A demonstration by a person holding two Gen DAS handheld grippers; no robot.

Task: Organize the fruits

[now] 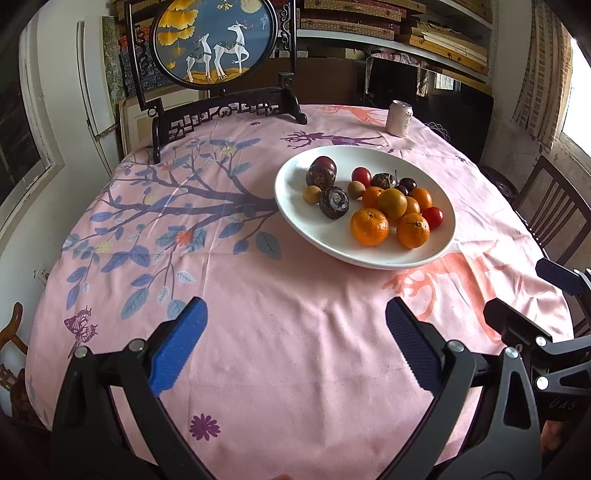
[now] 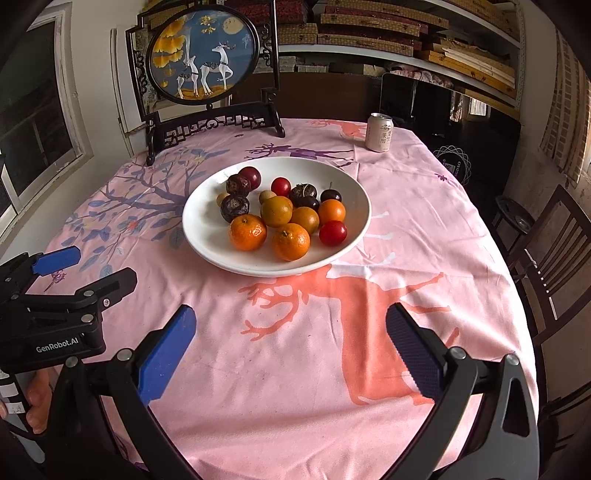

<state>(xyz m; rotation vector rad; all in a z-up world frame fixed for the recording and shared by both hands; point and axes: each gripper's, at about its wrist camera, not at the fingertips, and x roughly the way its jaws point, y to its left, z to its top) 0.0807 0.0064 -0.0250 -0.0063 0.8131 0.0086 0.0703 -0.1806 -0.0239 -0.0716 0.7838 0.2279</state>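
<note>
Can and screen behind fruit plate

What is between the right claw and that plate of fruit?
Nothing visible. Only bare pink tablecloth lies between the open right claw and the plate; the can stands beyond the plate.

Pink printed tablecloth, deer screen, stacked shelves, dark wooden chair, pale daylight from side window
</note>
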